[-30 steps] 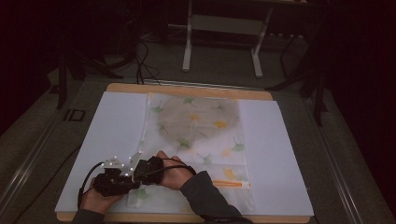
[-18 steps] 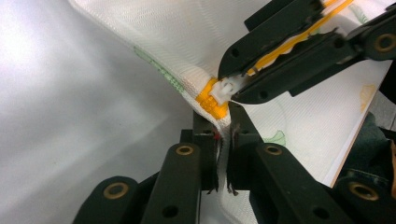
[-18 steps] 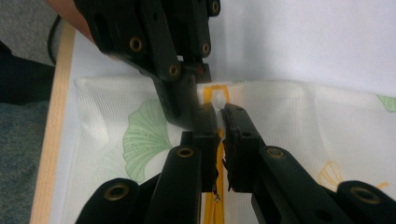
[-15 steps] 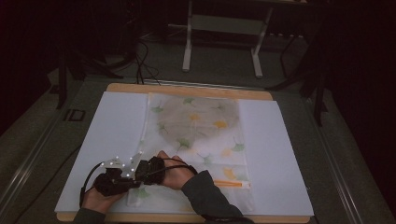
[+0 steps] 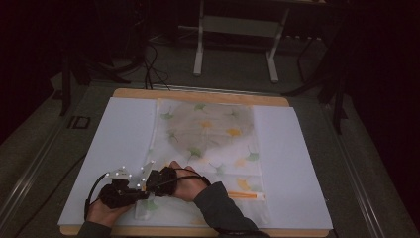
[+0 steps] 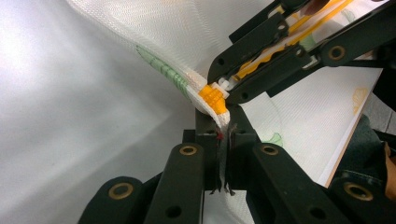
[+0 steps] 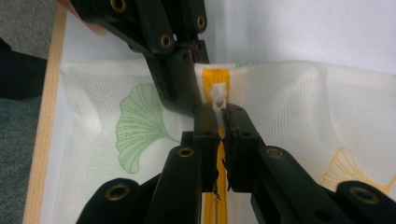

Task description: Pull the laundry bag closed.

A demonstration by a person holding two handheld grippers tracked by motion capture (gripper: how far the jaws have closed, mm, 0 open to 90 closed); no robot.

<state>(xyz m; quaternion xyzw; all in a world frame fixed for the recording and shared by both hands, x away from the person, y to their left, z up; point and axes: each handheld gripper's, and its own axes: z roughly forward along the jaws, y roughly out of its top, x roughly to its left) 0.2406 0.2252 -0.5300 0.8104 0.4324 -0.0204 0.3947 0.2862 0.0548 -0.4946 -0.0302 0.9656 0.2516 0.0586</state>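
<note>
Near-left corner of surface (image 5: pixel 124 124): mesh laundry bag (image 5: pixel 208 144) lies flat on white sheet. Your left tongs (image 6: pixel 223 140), just closed, clamp bag's corner at zipper's (image 6: pixel 213 97) orange end. Your right tongs (image 7: pixel 222 122) stay out of nothing: clamped on white zipper pull (image 7: pixel 219 95). Grips look set; the pull along zipper remains, by appearance.

White mesh laundry bag with ginkgo-leaf print (image 5: pixel 208 139): near left corner hidden under both hands in high view. Orange zipper (image 7: pixel 211 84): lower run covered by right gripper (image 7: pixel 223 116) jaws in right gripper view; white plastic slider (image 7: pixel 219 98) partly hidden there. Left gripper (image 6: pixel 224 135): bag-edge bite concealed between the jaws. Dark sleeve (image 5: pixel 223 210): cut off at the bottom edge.
</note>
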